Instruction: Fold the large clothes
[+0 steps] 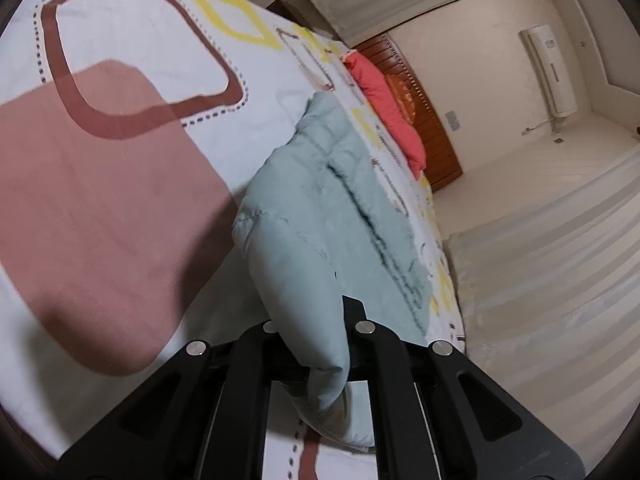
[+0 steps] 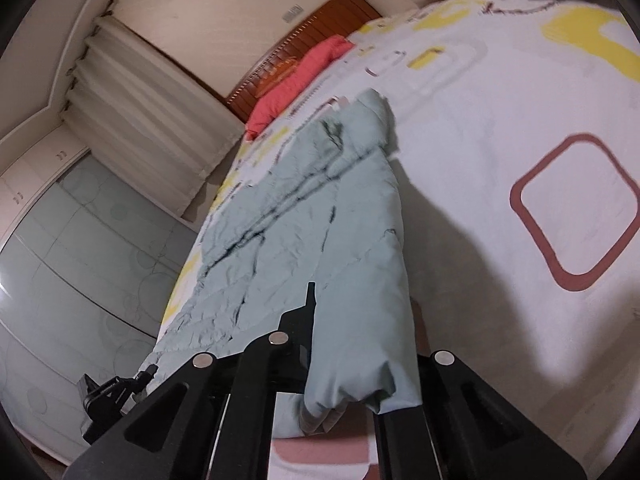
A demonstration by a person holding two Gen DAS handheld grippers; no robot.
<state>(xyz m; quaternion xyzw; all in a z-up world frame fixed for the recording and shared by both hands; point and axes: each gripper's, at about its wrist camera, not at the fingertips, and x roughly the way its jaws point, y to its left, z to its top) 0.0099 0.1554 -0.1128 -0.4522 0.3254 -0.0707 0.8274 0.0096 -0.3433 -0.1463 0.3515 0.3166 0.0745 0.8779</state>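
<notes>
A pale green padded jacket [image 1: 332,216] lies spread on a bed with a white patterned sheet [image 1: 132,40], near the sheet's right edge in the left wrist view. My left gripper [image 1: 316,328] is shut on a rolled, sleeve-like part of the jacket, which rises off the sheet and droops between the fingers. In the right wrist view the same jacket [image 2: 280,216] lies along the bed's left edge. My right gripper [image 2: 360,320] is shut on another sleeve-like fold, whose end hangs over the jaws and hides the right finger.
A coral red cushion or garment [image 1: 384,96] lies by the wooden headboard [image 1: 436,136]. Curtains [image 2: 152,120], an air conditioner [image 1: 548,72] and glass wardrobe doors [image 2: 60,260] line the room. A black clamp-like piece [image 2: 112,396], seemingly the other gripper, shows at the jacket's near left corner.
</notes>
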